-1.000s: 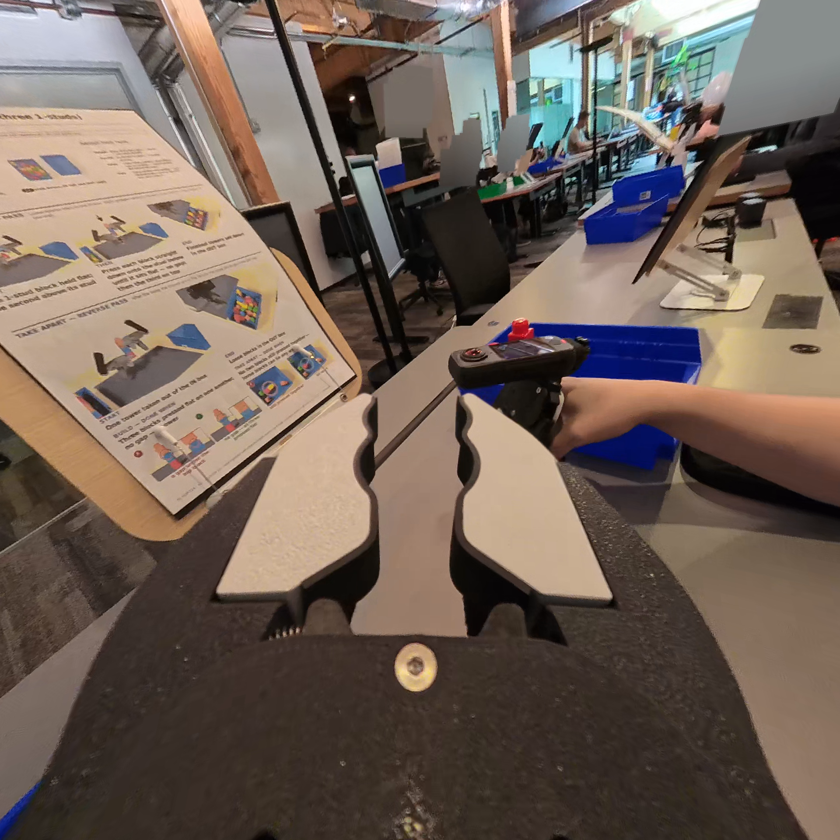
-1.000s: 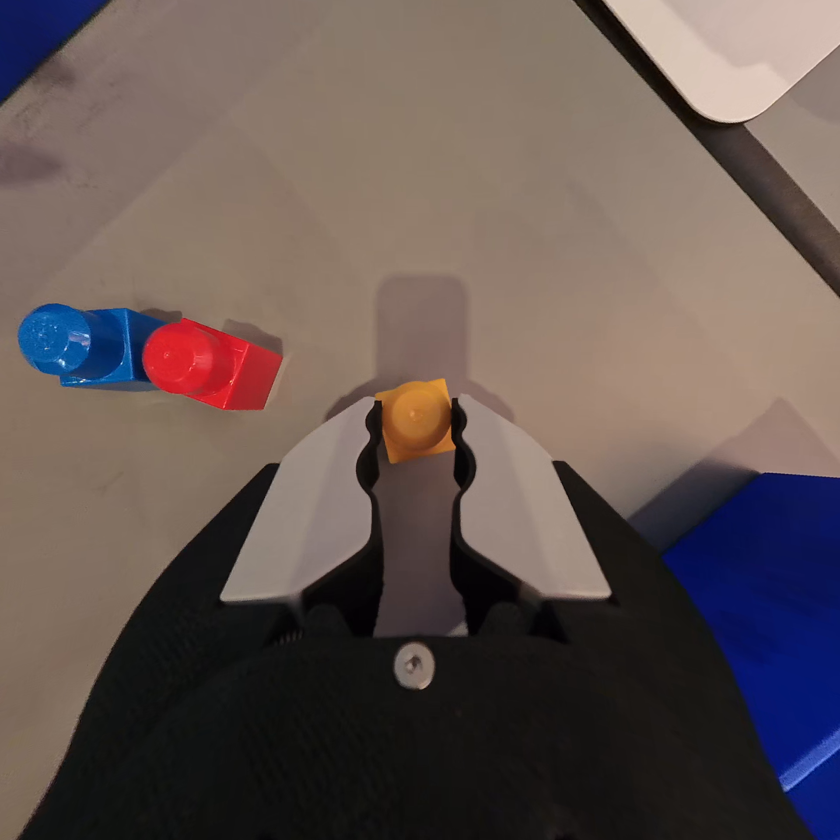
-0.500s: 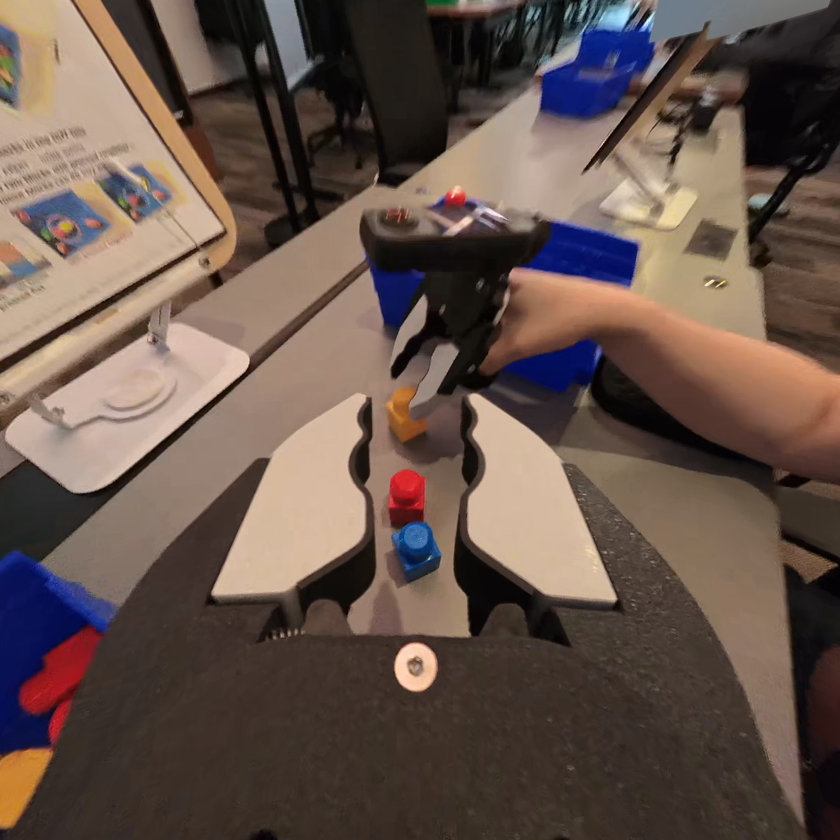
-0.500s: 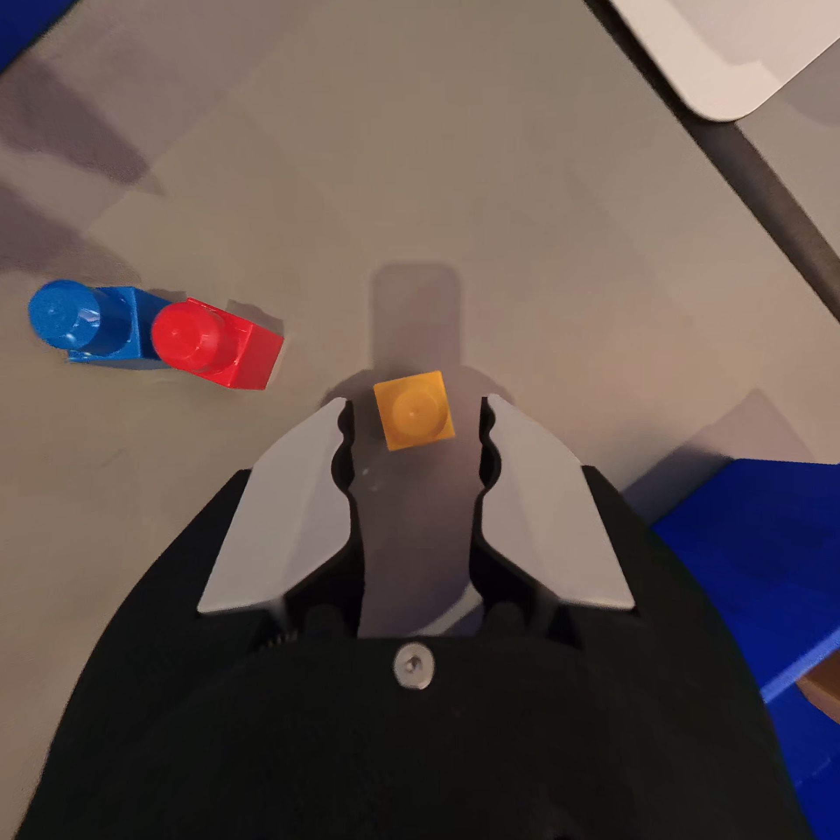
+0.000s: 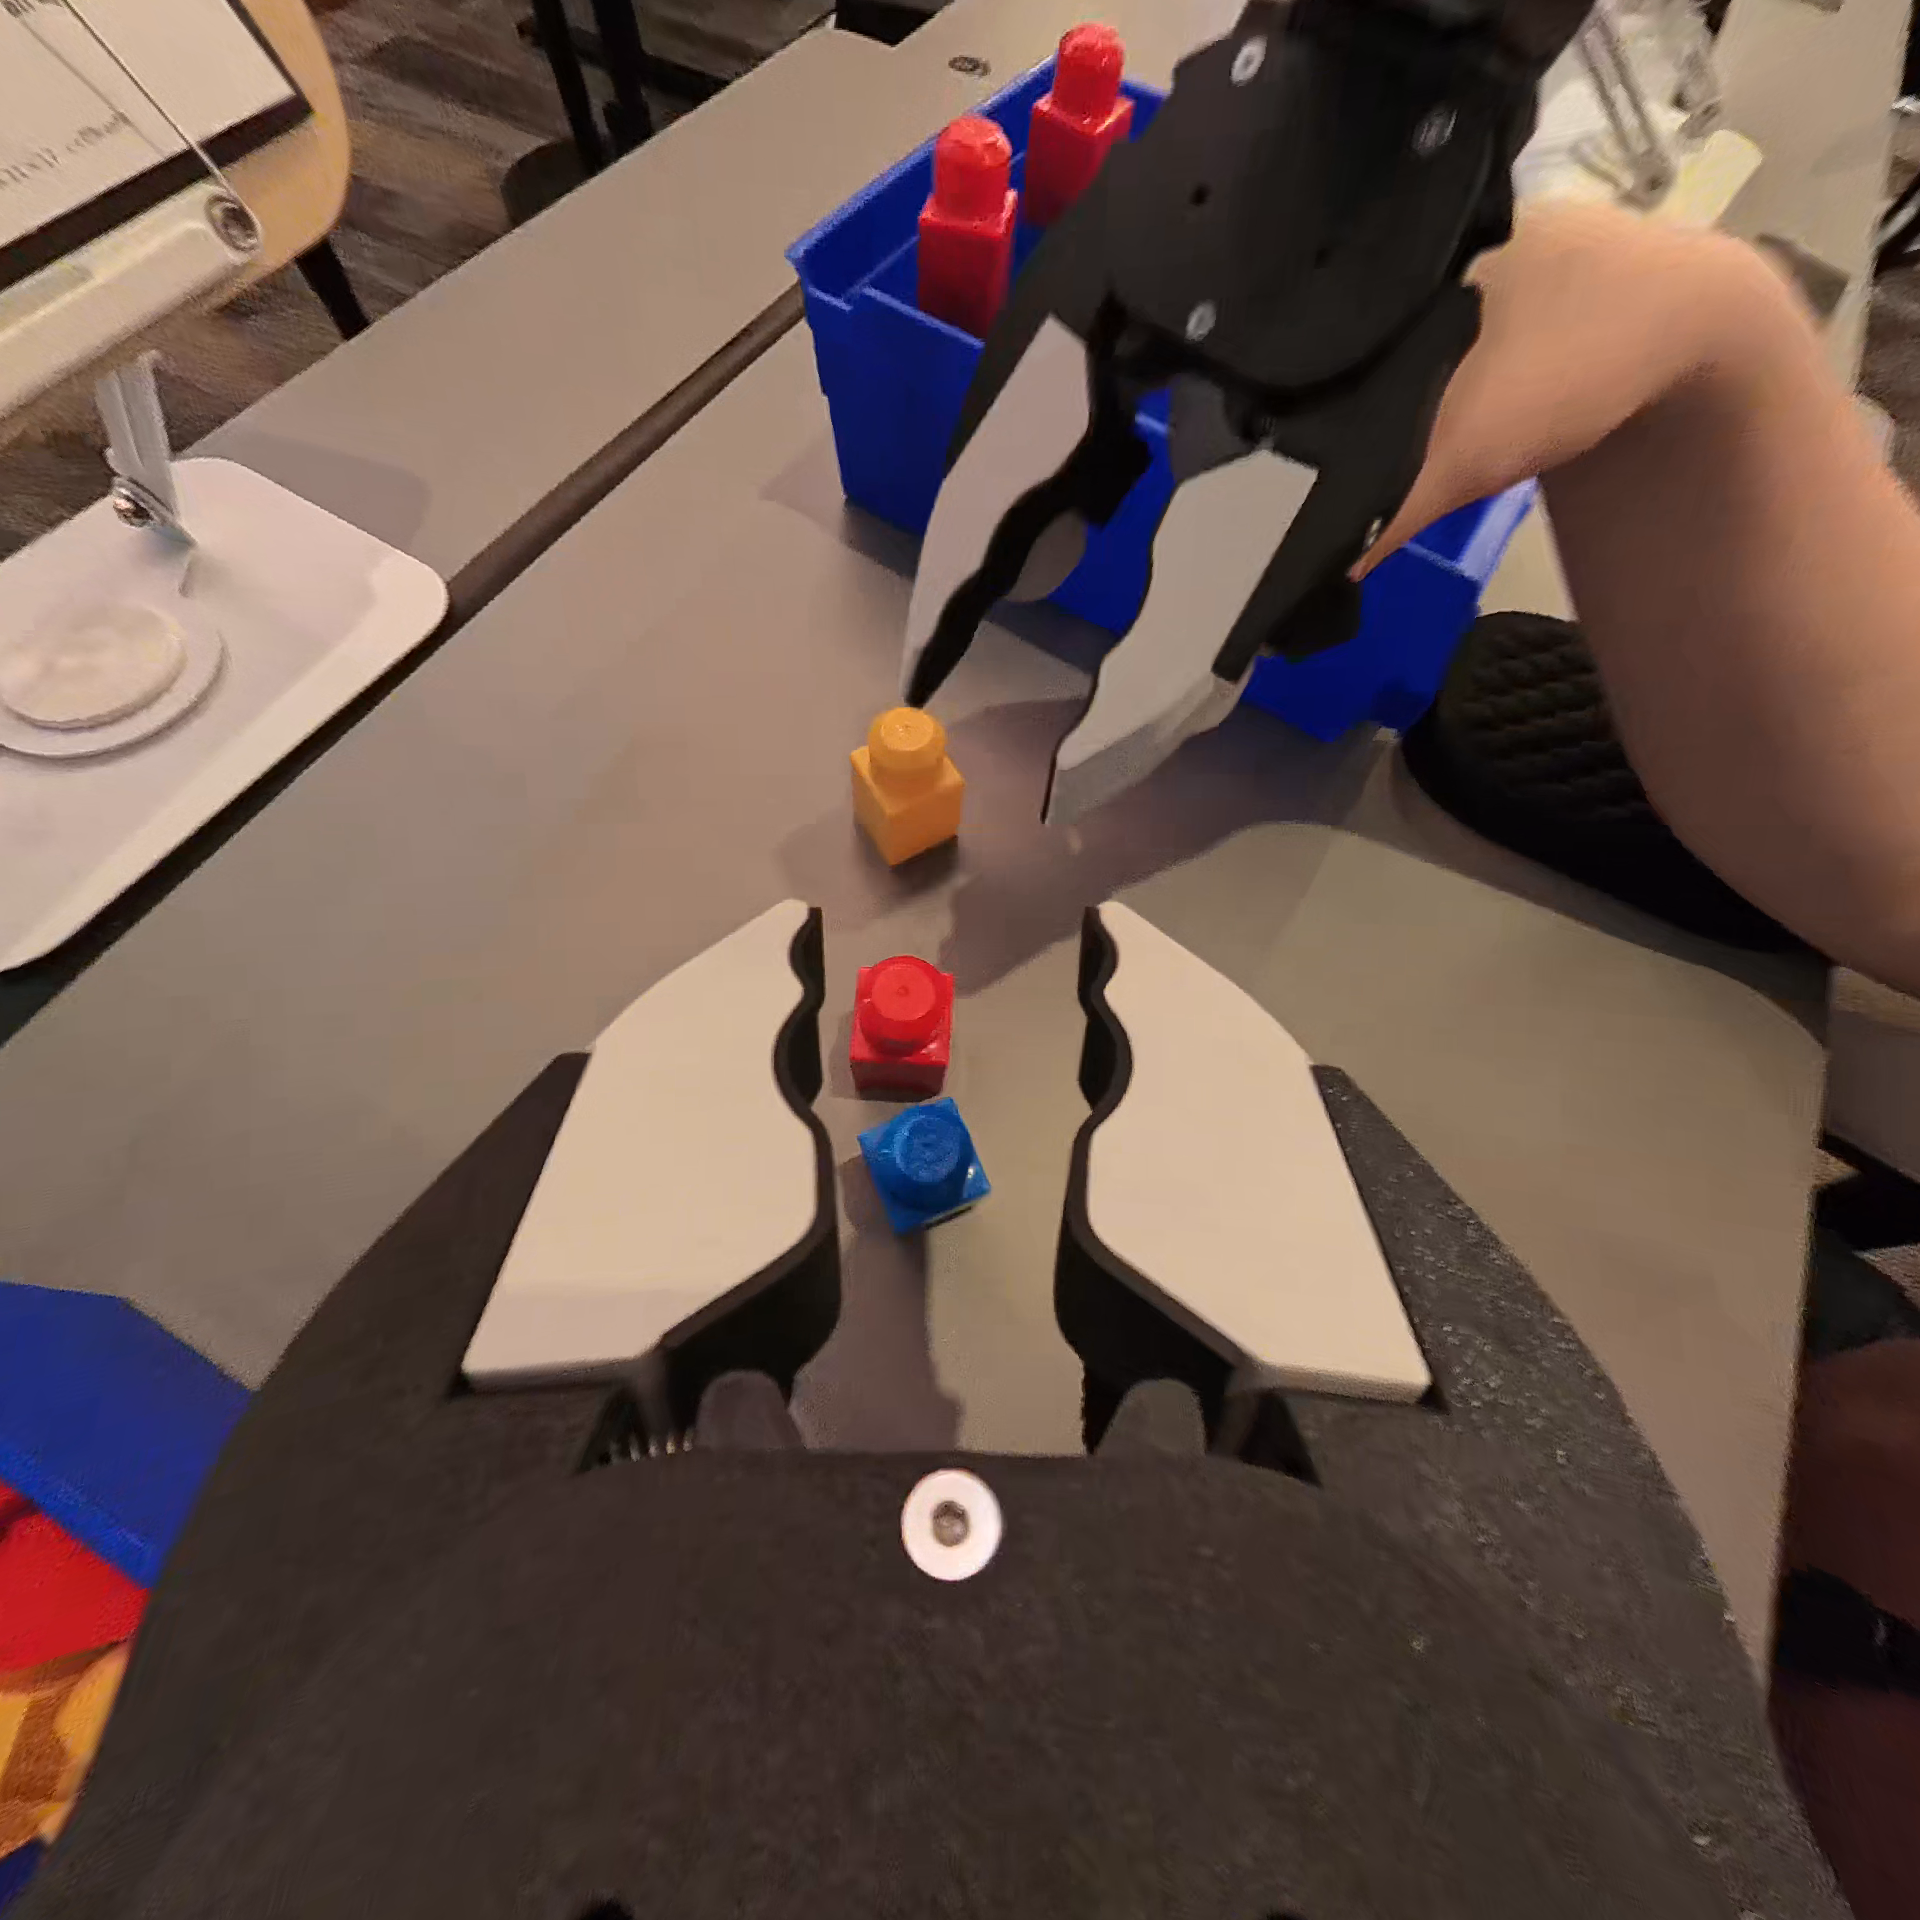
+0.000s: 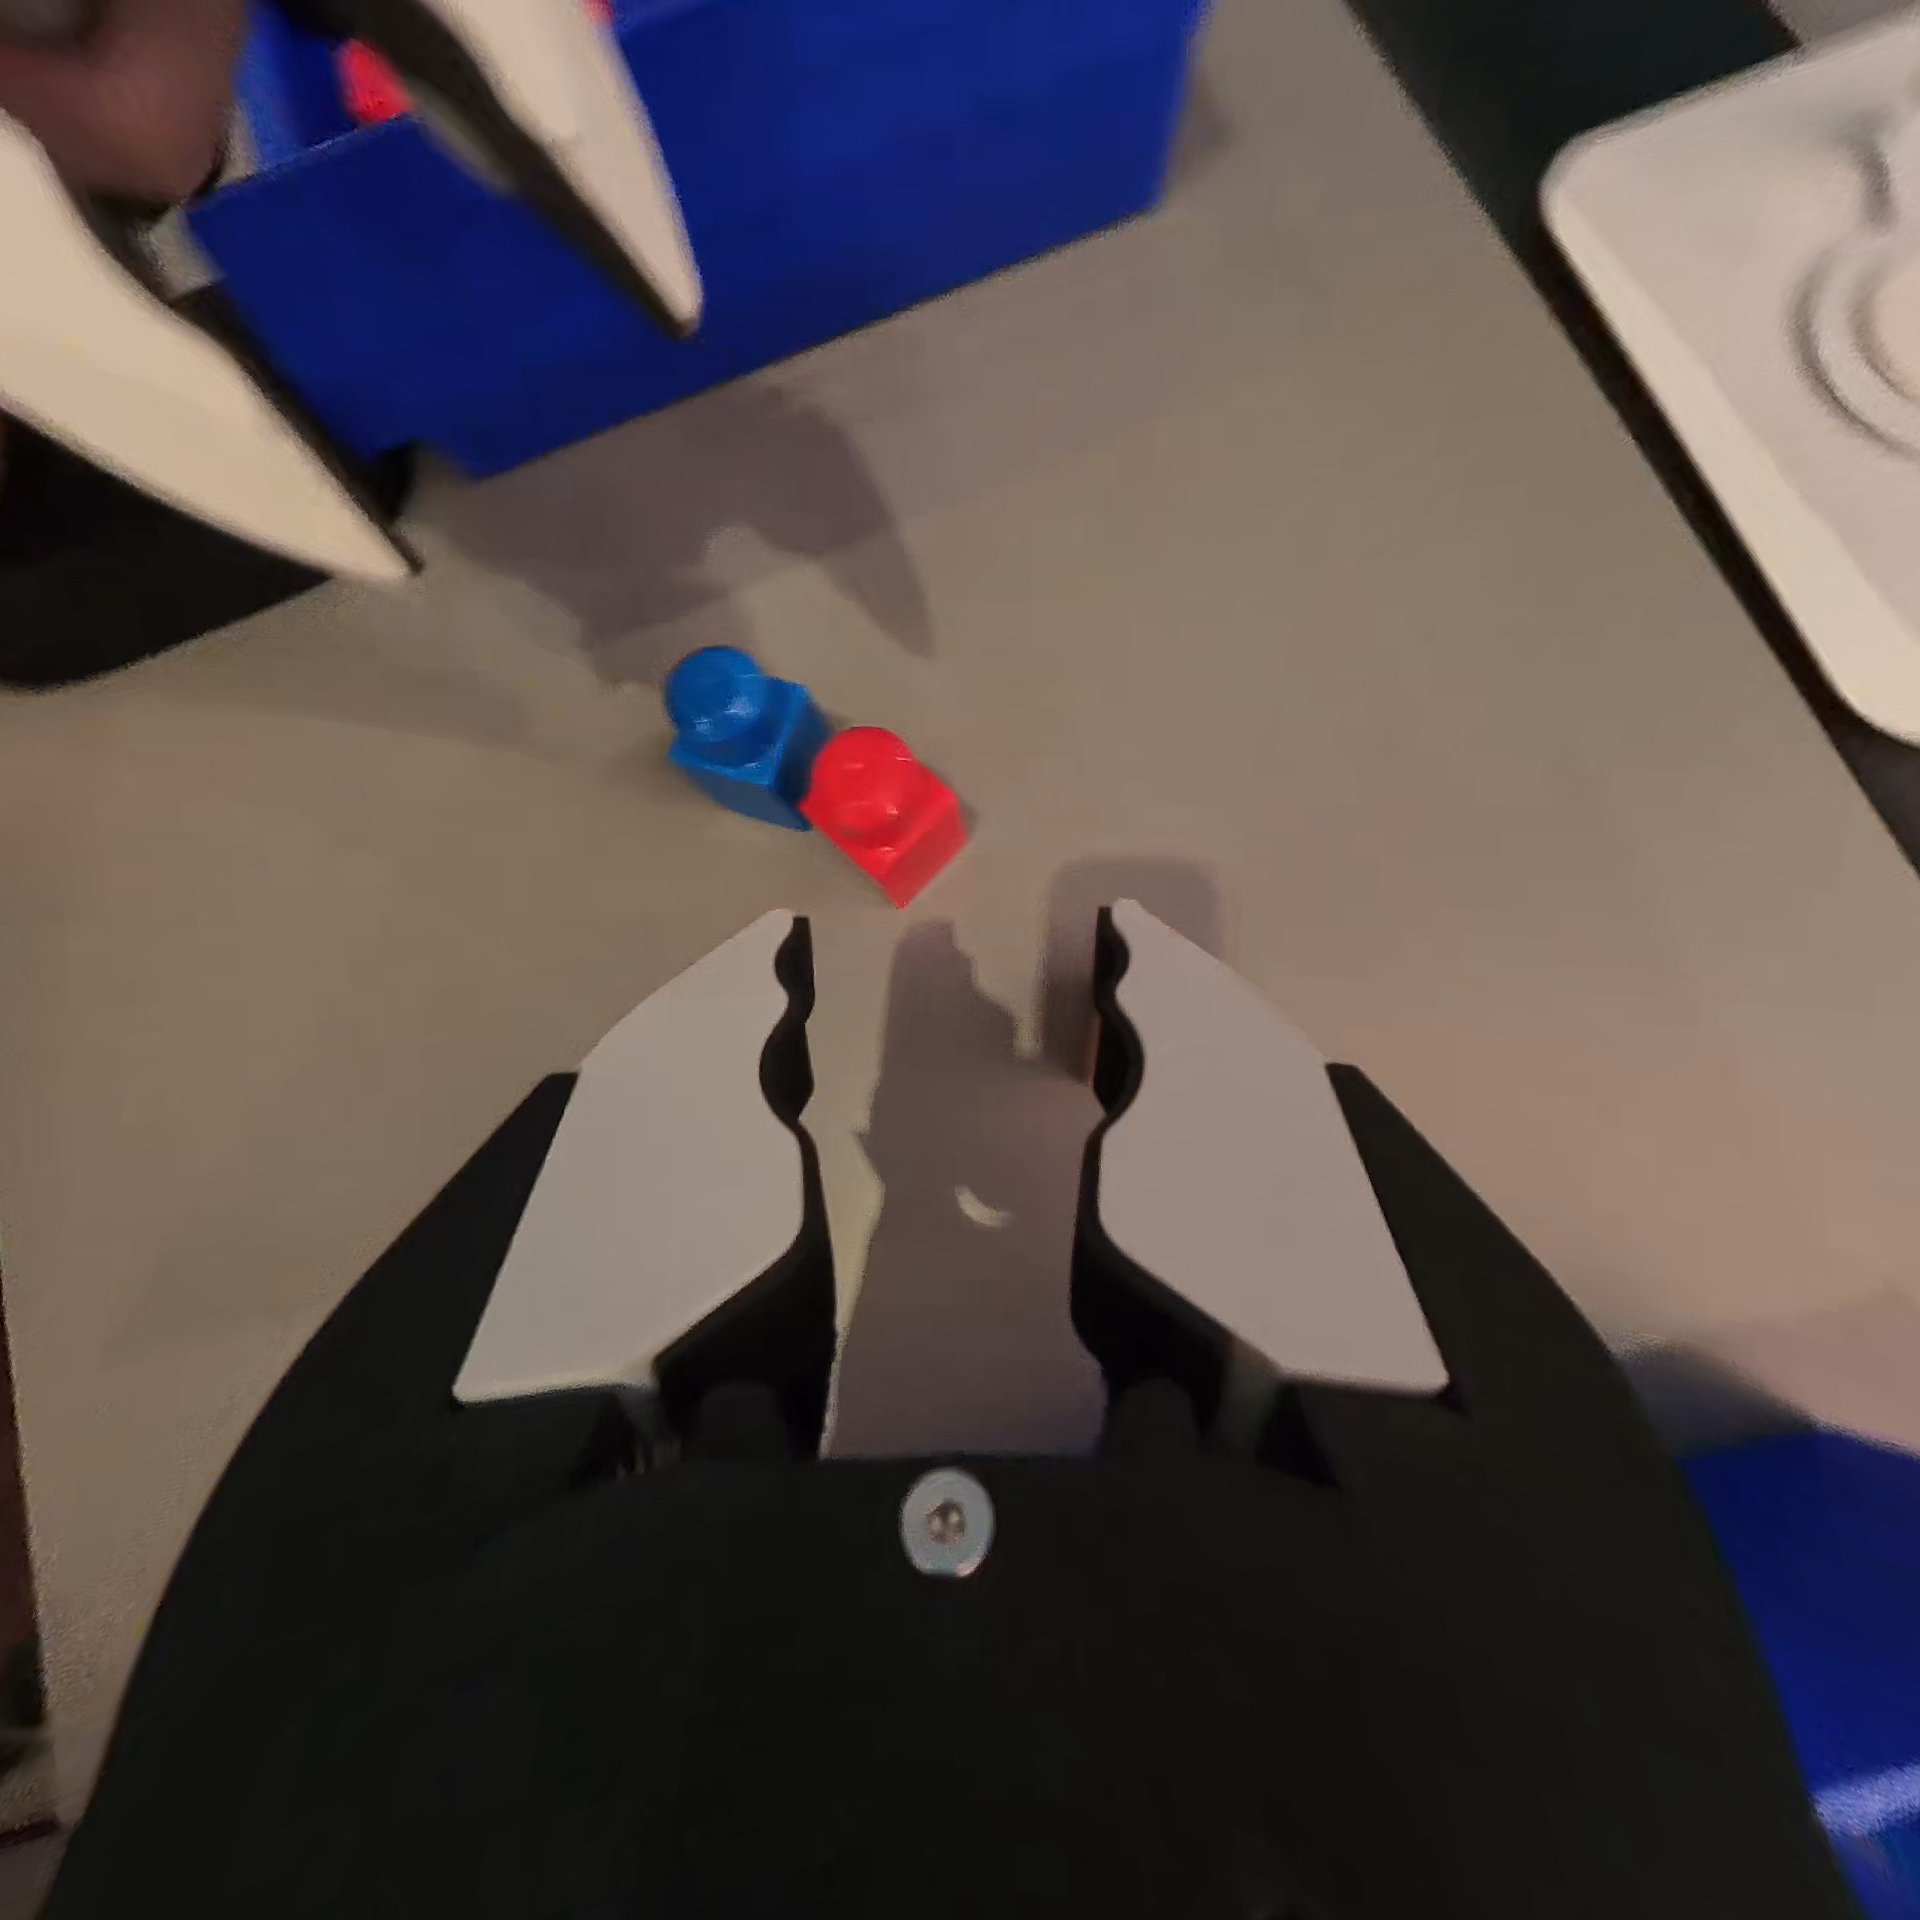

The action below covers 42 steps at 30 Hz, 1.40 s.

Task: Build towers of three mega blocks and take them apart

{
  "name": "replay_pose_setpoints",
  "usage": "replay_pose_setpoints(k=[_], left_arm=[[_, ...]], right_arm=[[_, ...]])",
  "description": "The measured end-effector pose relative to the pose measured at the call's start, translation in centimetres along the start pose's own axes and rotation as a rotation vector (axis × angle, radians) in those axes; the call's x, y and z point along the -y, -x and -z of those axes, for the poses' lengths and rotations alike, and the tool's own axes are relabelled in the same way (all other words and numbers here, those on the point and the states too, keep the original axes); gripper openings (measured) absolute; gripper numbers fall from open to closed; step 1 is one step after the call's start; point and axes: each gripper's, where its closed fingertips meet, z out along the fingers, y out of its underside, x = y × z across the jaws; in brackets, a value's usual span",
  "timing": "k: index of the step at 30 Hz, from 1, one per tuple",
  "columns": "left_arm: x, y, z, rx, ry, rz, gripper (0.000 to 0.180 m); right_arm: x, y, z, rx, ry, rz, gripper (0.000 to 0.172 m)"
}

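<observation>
The left tongs [image 5: 945,997] stand well open above the surface [image 5: 520,935] with nothing gripped; the red block [image 5: 900,1027] and the blue block [image 5: 925,1164] sit upright on the grey top between its fingers, neither pad touching them, and the two blocks stand just beside each other. The right tongs [image 6: 948,925] are also spread wide and bare, only shadow on the surface between the pads; from the left view they hang, blurred, over the orange block [image 5: 906,784], which stands upright clear of both fingertips, one tip close above its stud. The orange block does not show in the right wrist view at all. Behind, a blue bin [image 5: 894,416] holds two red stacks [image 5: 966,229]; their lower parts are hidden by the bin wall, and the right tongs cover part of the bin. At the lower left corner another blue bin [image 5: 94,1403] is cut off, with red and orange pieces inside too cropped to make out. A board on a white stand [image 5: 208,623] sits at the upper left; its printing is too small and cropped to read. A bare forearm [image 5: 1714,675] runs off the right edge.
</observation>
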Motion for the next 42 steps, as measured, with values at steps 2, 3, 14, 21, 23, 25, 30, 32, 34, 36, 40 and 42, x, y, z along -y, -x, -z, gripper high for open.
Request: replay_pose_setpoints(k=[2, 3, 14, 21, 23, 25, 30, 32, 34, 36, 40, 42], left_arm=[[-0.3, 0.0, 0.8, -0.017, 0.023, 0.021, 0.049], [-0.5, 0.1, 1.0, -0.01, 0.036, 0.028, 0.05], [-7.4, -0.2, -1.5, 0.083, 0.46, -0.084, 0.051], [-11.0, 0.8, -3.7, 0.126, 0.623, -0.045, 0.054], [-11.5, 0.8, -4.1, 0.122, 0.642, -0.03, 0.055], [-12.0, 0.6, -4.3, 0.107, 0.662, -0.007, 0.054], [-13.2, 0.8, -4.8, 0.103, 0.714, 0.031, 0.049], [-13.4, 0.8, -4.9, 0.095, 0.717, 0.038, 0.042], [-13.3, 0.8, -4.9, 0.085, 0.713, 0.054, 0.041], [-13.5, 0.8, -4.7, 0.078, 0.725, 0.06, 0.041], [-13.3, 0.7, -4.9, 0.052, 0.705, 0.059, 0.04], [-13.1, 0.7, -5.0, 0.037, 0.698, 0.05, 0.04]], right_arm=[[-0.2, 0.7, -0.6, 0.02, 0.019, 0.067, 0.053], [-0.3, 0.6, -0.8, 0.009, 0.032, 0.085, 0.054], [-0.1, -0.5, 1.1, -0.032, -0.019, 0.074, 0.054], [-0.2, -1.1, 1.7, -0.056, -0.023, 0.066, 0.054], [-0.3, -1.3, 1.8, -0.067, -0.019, 0.068, 0.054], [-0.5, -1.6, 1.8, -0.078, -0.01, 0.063, 0.054], [-1.9, -2.8, 1.3, -0.112, 0.055, 0.013, 0.054], [-2.6, -3.3, 1.0, -0.126, 0.085, -0.014, 0.055], [-2.9, -3.6, 0.6, -0.132, 0.104, -0.038, 0.054], [-3.0, -3.8, 0.4, -0.142, 0.118, -0.043, 0.054], [-1.8, -2.7, 0.3, -0.13, 0.082, 0.016, 0.054], [-0.8, -1.3, 0.1, -0.078, 0.048, 0.062, 0.053]])
